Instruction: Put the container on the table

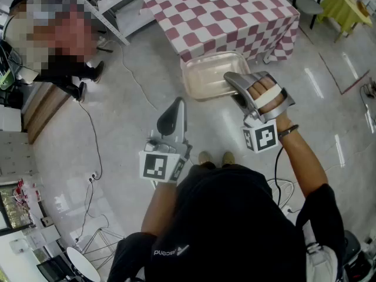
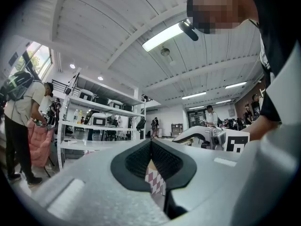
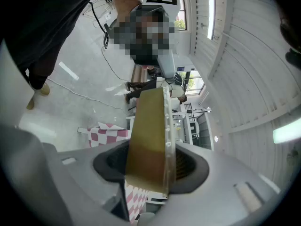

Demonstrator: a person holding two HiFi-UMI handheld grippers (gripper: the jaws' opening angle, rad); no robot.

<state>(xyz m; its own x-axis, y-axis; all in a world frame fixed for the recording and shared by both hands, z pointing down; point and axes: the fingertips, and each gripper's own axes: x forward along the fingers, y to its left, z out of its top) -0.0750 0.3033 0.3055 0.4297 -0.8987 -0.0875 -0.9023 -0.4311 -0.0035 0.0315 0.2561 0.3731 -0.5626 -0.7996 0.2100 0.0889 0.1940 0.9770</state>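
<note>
**A:** While the right gripper (image 1: pixel 231 81) is up by the checkered table (image 1: pixel 223 10), what does it have?

**B:** The clear plastic container (image 1: pixel 205 75). The jaws are clamped on its wall at the near right corner. In the right gripper view that wall runs edge-on straight between the two pads.

**A:** So is the container on the table?

**B:** No. It hangs in the air just in front of the table's near edge, over the pale floor (image 1: pixel 129 110). From the head view I cannot tell whether its far side touches the hanging cloth.

**A:** And the left gripper (image 1: pixel 171 117)?

**B:** It is lower and to the left, well apart from the container. Its jaws are together with nothing between them.
</note>
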